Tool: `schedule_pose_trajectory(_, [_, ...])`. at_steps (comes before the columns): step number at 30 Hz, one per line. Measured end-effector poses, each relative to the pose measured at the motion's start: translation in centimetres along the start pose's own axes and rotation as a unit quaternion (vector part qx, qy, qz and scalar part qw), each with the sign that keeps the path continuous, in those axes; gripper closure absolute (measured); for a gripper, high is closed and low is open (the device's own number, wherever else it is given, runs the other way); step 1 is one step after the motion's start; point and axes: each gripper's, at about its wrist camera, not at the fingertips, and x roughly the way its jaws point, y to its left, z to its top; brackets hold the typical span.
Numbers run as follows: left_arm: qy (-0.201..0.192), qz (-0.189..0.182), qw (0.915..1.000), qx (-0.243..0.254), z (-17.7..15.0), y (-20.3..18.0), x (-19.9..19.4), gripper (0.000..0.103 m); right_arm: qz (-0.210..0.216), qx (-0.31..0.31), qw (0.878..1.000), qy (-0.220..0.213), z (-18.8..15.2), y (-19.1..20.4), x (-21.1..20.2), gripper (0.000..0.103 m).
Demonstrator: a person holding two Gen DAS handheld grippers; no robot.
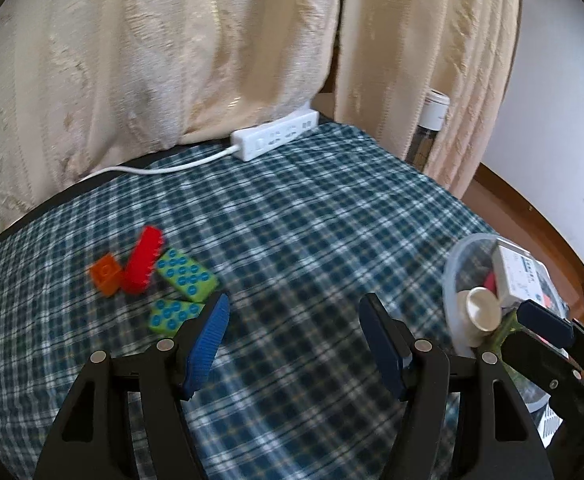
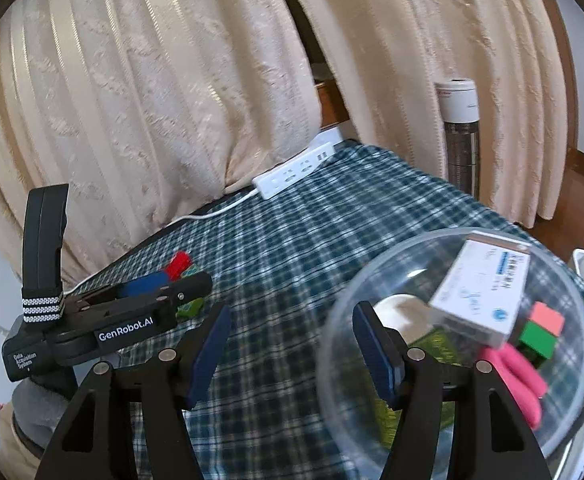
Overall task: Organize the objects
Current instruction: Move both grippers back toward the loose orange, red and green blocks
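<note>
The left hand-held gripper [image 1: 293,344] hovers over a worktop [image 1: 292,220] covered in a blue-green checked cloth, its blue-padded jaws spread wide with nothing between them. Just ahead and to its left lies a small cluster of toy bricks: two green bricks [image 1: 186,274] with blue studs, one close to the left fingertip, a red brick [image 1: 142,260] tilted against the farther green one, and an orange cube [image 1: 106,272] touching the red brick.

The right hand-held gripper [image 2: 290,344] is also wide open and empty. Its right finger sits at the near rim of a clear bowl [image 2: 371,280] standing on the cloth to the right. Inside the bowl are a white box [image 2: 479,300] with blue print, leaning tilted, a block [image 2: 539,334] pink on top and green below, a pink item [image 2: 515,376], something yellow-green underneath, and a pale round object [image 2: 401,314].

At the far edge of the worktop a white power strip [image 1: 276,136] lies with its cable trailing left. Cream curtains [image 1: 172,60] hang behind it. A tall cylinder [image 2: 459,132] with a white top stands beyond the worktop between the curtains
</note>
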Motion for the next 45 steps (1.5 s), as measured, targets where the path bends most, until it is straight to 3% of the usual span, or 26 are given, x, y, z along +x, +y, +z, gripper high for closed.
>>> schedule_pose_trajectory(26, [0.023, 0.087, 0.9912, -0.096, -2.8, 13.0, 0.3, 0.034, 0.033, -0.066, 0.992, 0.099, -1.8, 7.5, 10.5, 0.035])
schedule_pose_trajectory(37, [0.019, 0.109, 0.9876, -0.112, -3.4, 15.7, -0.3, 0.034, 0.038, -0.093, 0.987, 0.126, -2.2, 11.0, 14.6, 0.034])
schedule_pose_trajectory(41, [0.018, 0.110, 0.9867, -0.118, -3.3, 16.3, -0.5, 0.034, 0.038, -0.099, 0.986, 0.130, -2.2, 12.3, 16.1, 0.026])
schedule_pose_trajectory(45, [0.018, 0.112, 0.9861, -0.121, -3.3, 16.6, -0.5, 0.034, 0.035, -0.106, 0.985, 0.132, -2.0, 13.3, 17.3, 0.025])
